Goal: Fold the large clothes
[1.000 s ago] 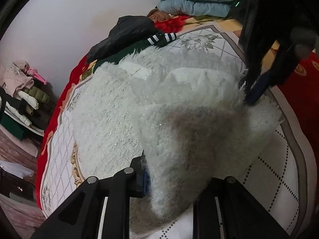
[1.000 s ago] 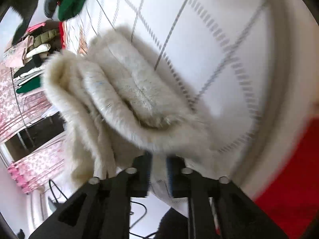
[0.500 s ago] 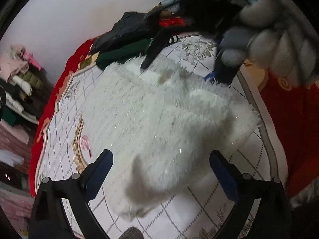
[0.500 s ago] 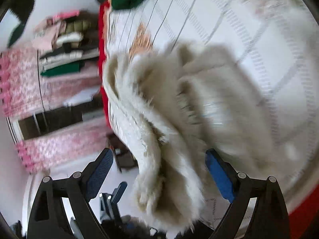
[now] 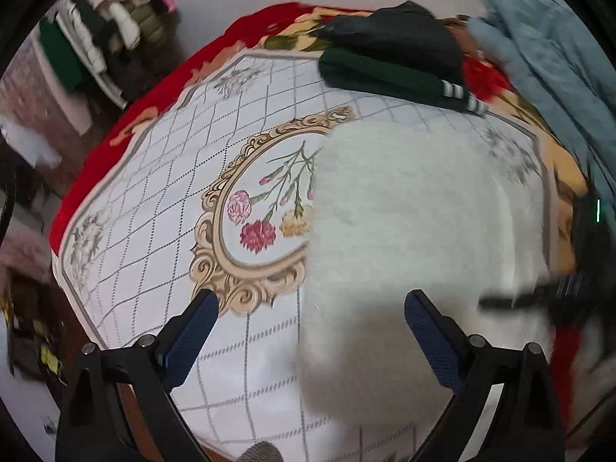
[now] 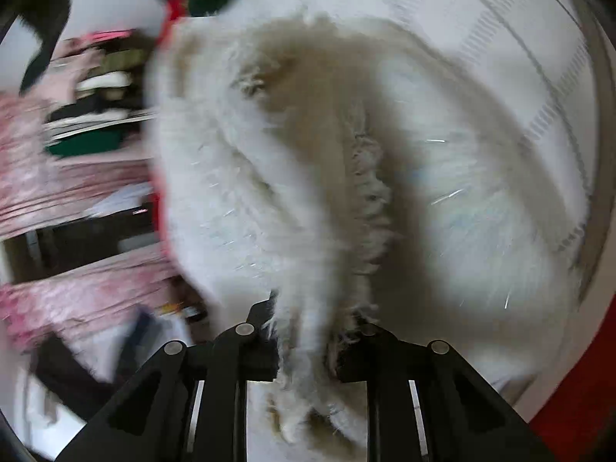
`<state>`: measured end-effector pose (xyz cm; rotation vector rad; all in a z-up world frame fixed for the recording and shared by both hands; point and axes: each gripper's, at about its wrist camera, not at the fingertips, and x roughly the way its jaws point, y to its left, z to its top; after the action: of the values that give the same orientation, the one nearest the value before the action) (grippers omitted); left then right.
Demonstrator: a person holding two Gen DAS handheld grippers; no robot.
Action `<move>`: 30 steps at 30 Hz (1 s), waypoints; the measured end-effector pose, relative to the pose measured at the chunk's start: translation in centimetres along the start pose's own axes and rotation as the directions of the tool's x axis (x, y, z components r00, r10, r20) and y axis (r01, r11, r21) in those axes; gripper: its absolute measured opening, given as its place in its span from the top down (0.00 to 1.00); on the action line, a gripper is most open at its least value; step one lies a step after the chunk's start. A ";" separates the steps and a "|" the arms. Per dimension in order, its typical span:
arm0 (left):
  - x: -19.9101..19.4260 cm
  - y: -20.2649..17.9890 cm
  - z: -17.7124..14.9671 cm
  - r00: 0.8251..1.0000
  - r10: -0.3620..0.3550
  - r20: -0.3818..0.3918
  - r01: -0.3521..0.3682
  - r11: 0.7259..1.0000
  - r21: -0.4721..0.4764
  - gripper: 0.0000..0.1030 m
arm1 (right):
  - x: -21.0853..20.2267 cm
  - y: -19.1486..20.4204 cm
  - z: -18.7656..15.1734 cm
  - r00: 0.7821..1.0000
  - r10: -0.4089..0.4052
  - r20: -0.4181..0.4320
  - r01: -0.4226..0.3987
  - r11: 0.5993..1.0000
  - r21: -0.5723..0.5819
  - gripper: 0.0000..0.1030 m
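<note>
Fluffy white sweater (image 5: 404,231) lies bunched on the quilted floral bedspread (image 5: 161,200). Left gripper (image 5: 310,331) fingers spread wide, blue textured pads, gripping nothing. Right gripper (image 6: 304,340) fingers clamped on a shaggy fold of the sweater; view motion-blurred.

The left claw (image 5: 310,323) stands wide open, its two blue-padded fingers (image 5: 190,337) spread far apart with nothing gripped between them; each black finger arm angles outward from the bottom of the left wrist view. The right claw (image 6: 306,350) is closed, its black fingers drawn close together and pinching a strip of white fluffy fabric that passes between the tips. The pads of this claw are hidden by the fluff. In the left wrist view the right claw (image 5: 539,296) appears at the far right as a dark, blurred shape, too smeared to read its pose there.
</note>
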<state>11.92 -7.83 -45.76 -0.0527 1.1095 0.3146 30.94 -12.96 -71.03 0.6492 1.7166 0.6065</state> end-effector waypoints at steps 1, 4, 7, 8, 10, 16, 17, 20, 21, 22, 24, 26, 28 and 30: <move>1.0 -0.2 0.9 1.000 0.005 -0.009 -0.005 1.000 -0.010 0.04 | 0.8 -1.0 0.3 1.000 -0.007 0.005 0.007 1.000 0.014 0.78; 3.0 -0.9 2.3 0.999 0.033 -0.028 -0.033 0.999 0.007 0.04 | 2.2 -1.5 0.9 1.000 0.012 0.021 -0.012 1.000 -0.010 0.75; 5.7 -2.2 2.8 0.996 0.021 -0.084 -0.018 0.999 0.045 0.04 | 1.2 -0.2 1.5 0.999 0.003 -0.042 -0.004 1.000 -0.016 0.59; 6.2 -2.2 2.8 0.995 0.004 -0.103 0.000 0.999 0.041 0.04 | -0.5 -1.2 1.6 0.998 -0.012 -0.055 0.011 1.000 -0.021 0.43; 6.9 -2.3 2.4 0.991 -0.034 -0.132 0.038 0.999 0.024 0.04 | -3.5 -0.6 1.5 0.999 -0.014 -0.031 0.013 0.999 -0.035 0.30; 6.9 -2.1 2.1 0.988 -0.052 -0.147 0.055 0.998 0.017 0.04 | -10.8 0.8 3.8 0.988 -0.073 0.137 0.085 0.993 -0.083 0.13; 6.8 -2.0 2.1 0.986 -0.054 -0.155 0.056 0.998 0.007 0.04 | -10.9 1.1 4.3 0.986 -0.097 0.137 0.110 0.990 -0.089 0.13; 5.8 -0.9 2.6 0.982 -0.085 -0.171 0.077 0.996 -0.053 0.04 | -9.3 2.9 6.6 0.980 -0.160 0.114 0.180 0.965 -0.191 0.12; 5.6 -0.4 2.8 0.981 -0.098 -0.169 0.086 0.993 -0.078 0.04 | -8.5 3.1 6.3 0.971 -0.204 0.127 0.229 0.946 -0.231 0.04; 5.2 0.6 2.8 0.980 -0.113 -0.166 0.094 0.989 -0.118 0.04 | -7.5 3.4 6.5 0.963 -0.235 0.129 0.262 0.927 -0.269 0.00; 5.4 1.8 2.7 0.973 -0.161 -0.166 0.135 0.978 -0.161 0.04 | -6.3 2.3 6.4 0.968 -0.223 0.115 0.247 0.928 -0.278 0.00; 6.7 2.8 2.4 0.952 -0.244 -0.185 0.208 0.959 -0.192 0.04 | -4.2 0.5 6.8 0.984 -0.169 0.060 0.178 0.953 -0.243 0.00; 8.3 2.9 2.1 0.921 -0.330 -0.205 0.291 0.935 -0.201 0.04 | -3.7 -1.0 7.2 0.998 -0.067 0.013 0.068 0.974 -0.215 0.00; 9.7 2.6 2.1 0.893 -0.391 -0.222 0.352 0.915 -0.198 0.04 | -3.2 -2.1 7.8 0.999 0.029 -0.035 -0.035 0.982 -0.183 0.00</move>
<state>16.96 -2.81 -53.18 -0.4512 1.3035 0.0449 38.95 -16.19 -71.94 0.5398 1.6591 0.7920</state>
